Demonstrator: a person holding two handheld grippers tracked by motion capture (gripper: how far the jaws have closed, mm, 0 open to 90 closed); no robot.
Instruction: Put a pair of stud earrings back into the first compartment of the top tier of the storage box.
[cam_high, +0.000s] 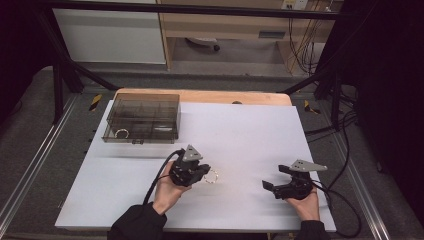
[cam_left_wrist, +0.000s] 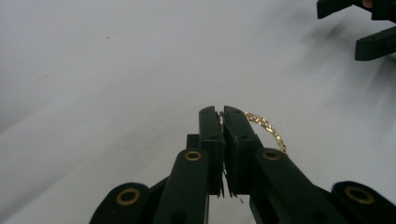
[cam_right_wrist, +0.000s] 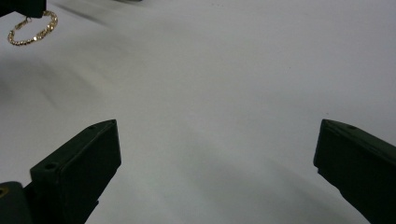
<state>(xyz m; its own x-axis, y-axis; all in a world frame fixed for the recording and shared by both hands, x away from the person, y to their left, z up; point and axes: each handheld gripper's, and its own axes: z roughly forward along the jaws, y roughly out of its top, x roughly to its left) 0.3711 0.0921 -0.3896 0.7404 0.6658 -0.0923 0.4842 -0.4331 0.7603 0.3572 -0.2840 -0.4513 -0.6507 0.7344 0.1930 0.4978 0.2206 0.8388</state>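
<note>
Surface: white sheet over a wooden table (cam_high: 250, 145), dark frame rails and grey floor around it.
Storage: smoky translucent plastic compartment box (cam_high: 142, 118) at the far left of the sheet, lid down; a pale ring-shaped piece visible in a near compartment, likely where jewellery is sorted.
Thing in hand: thin gold beaded chain bracelet (cam_left_wrist: 267, 128), a closed loop, hanging off the tip of the left gripper (cam_left_wrist: 221, 114) on its right side in the left gripper view; clear of the sheet in the right gripper view (cam_right_wrist: 32, 29).
Left gripper: jaws pressed together on a short stretch of the bracelet, the rest of the loop dangling free; pinched at one point probably so the loop stays open for dropping into a compartment.
Right gripper (cam_high: 277, 177): jaws spread wide, nothing between them, parked low over the sheet near the right front edge, well apart from the bracelet; seemingly kept out of the way.
Likely step: carrying the bracelet toward the box.
</note>
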